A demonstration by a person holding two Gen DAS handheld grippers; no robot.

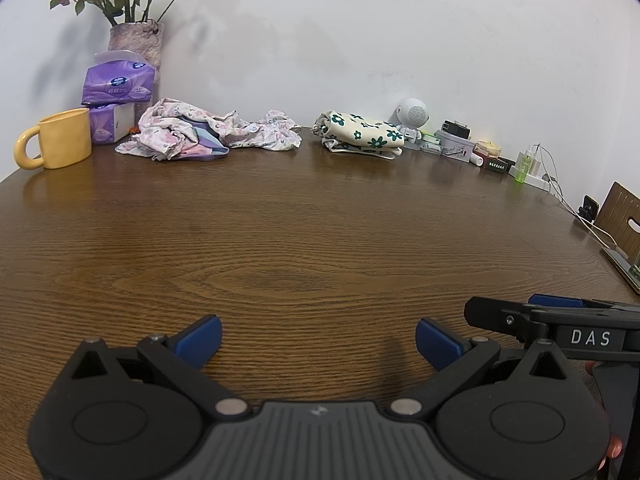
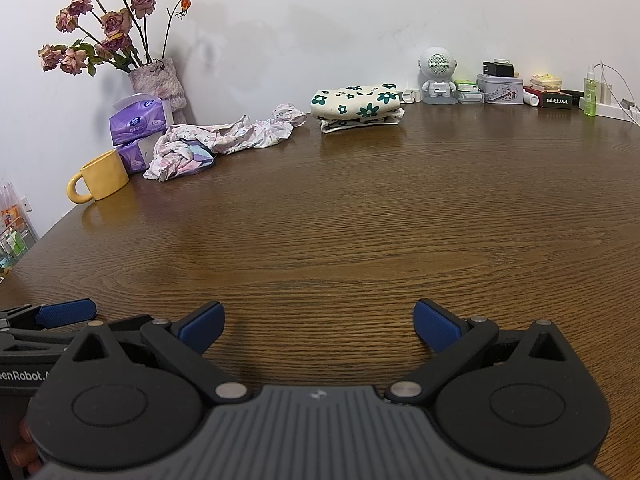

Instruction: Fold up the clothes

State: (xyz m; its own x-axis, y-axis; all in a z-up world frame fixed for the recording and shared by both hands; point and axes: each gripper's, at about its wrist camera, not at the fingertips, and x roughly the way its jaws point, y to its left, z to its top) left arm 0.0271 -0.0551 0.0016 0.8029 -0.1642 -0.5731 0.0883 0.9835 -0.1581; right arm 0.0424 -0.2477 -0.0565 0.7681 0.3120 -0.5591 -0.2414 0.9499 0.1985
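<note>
A crumpled pile of pink floral clothes [image 1: 200,134] [image 2: 216,142] lies at the far left of the wooden table [image 1: 304,232] [image 2: 360,220], by the wall. Right of it sits a folded cream garment with green flowers [image 1: 360,134] [image 2: 358,106]. My left gripper [image 1: 319,340] hovers open over the near table edge, nothing between its blue pads. My right gripper [image 2: 319,326] is open too, empty, beside the left one. Both are far from the clothes. The right gripper's fingers [image 1: 552,308] show at the right of the left wrist view; a left finger [image 2: 66,312] shows at the left of the right wrist view.
A yellow mug [image 1: 60,142] [image 2: 102,176], purple tissue packs [image 1: 116,94] [image 2: 138,128] and a vase of dried roses [image 1: 136,46] [image 2: 158,76] stand at the far left. A small white robot figure [image 2: 438,76], tins, a green spray bottle [image 2: 589,92] and cables line the back right. A chair back [image 1: 622,216] is at right.
</note>
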